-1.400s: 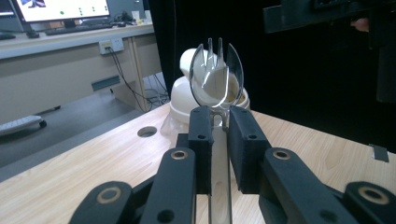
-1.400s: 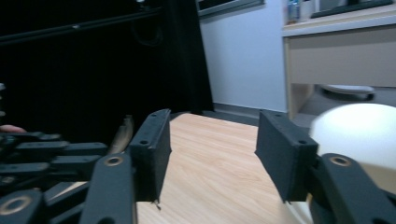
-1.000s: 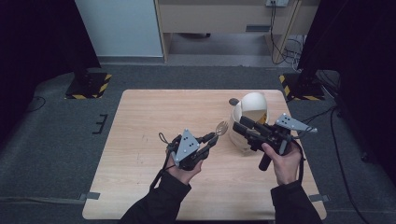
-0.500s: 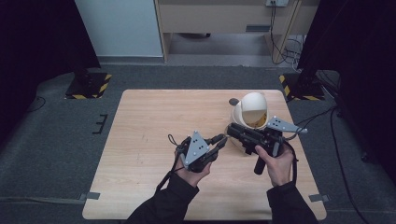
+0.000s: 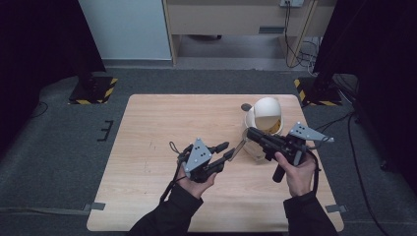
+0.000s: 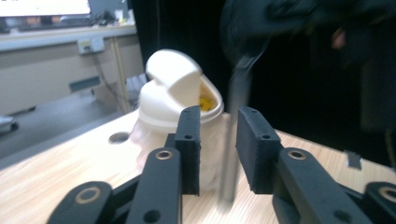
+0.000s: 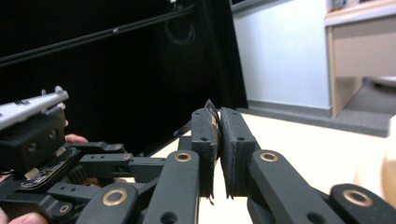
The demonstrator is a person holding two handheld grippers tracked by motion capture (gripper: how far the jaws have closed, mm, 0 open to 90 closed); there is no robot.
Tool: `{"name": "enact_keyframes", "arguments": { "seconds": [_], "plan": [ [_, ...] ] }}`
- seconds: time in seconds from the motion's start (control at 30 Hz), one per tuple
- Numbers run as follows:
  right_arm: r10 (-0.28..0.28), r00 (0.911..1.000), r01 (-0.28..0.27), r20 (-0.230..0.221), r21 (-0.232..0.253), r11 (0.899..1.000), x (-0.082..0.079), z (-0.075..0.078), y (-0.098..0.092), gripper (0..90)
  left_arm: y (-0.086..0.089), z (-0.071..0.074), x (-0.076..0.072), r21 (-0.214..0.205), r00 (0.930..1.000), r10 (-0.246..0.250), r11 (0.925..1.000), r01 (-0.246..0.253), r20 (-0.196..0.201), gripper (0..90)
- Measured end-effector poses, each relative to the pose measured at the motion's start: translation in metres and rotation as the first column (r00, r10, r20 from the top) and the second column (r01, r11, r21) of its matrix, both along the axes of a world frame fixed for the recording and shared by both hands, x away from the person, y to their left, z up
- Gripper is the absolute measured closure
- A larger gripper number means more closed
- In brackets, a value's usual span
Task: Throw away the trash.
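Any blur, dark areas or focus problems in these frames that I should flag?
High view: evenly lit and sharp, though the room edges fall to black. Left gripper view: the metal utensil between the jaws is smeared by motion, and the white lidded bin behind it is soft. Right gripper view: the jaws are crisp, the left half is nearly black, and the background is out of focus.

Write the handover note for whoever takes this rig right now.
Left gripper: jaws have just been opening; the metal utensil stands between them with a gap beside it.
Right gripper: jaws have just been closing and are shut on the utensil's other end.
Things: the utensil spans both grippers above the table; the white swing-lid bin stands behind the right gripper.
Done: the right gripper has the utensil.
Left: draw the left gripper clear; the utensil probably goes to the bin.
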State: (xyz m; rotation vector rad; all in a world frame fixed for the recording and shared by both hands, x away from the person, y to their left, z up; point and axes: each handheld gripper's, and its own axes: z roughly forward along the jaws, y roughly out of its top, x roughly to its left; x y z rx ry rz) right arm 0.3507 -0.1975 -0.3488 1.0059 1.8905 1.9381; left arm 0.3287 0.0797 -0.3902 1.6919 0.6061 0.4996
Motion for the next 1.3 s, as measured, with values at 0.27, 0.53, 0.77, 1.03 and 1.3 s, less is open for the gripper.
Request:
{"name": "enact_keyframes", "arguments": {
  "seconds": [0.27,0.53,0.77,1.03,1.3],
  "plan": [
    [-0.089,0.9949,0.089,0.047,-0.002,0.996,0.0,0.009,-0.022,85.0,0.069,-0.029,0.004,0.104,0.9911,0.085,0.9918,-0.075,-0.102,54.6],
    [-0.189,0.9785,0.191,0.083,-0.016,0.981,0.004,0.01,-0.042,85.0,0.141,-0.076,0.005,0.206,0.9483,0.195,0.9678,-0.145,-0.25,31.1],
    [-0.304,0.9434,0.312,0.134,-0.051,0.949,0.013,0.007,-0.051,85.0,0.167,-0.108,0.018,0.272,0.8899,0.289,0.9417,-0.198,-0.353,20.6],
    [-0.382,0.9061,0.402,0.182,-0.09,0.911,0.023,0.005,-0.054,85.0,0.171,-0.129,0.025,0.373,0.8534,0.33,0.911,-0.175,-0.404,17.9],
    [-0.449,0.8648,0.484,0.226,-0.135,0.865,0.041,-0.007,-0.051,85.0,0.168,-0.135,0.027,0.407,0.845,0.332,0.9009,-0.151,-0.42,16.2]
  ]
}}
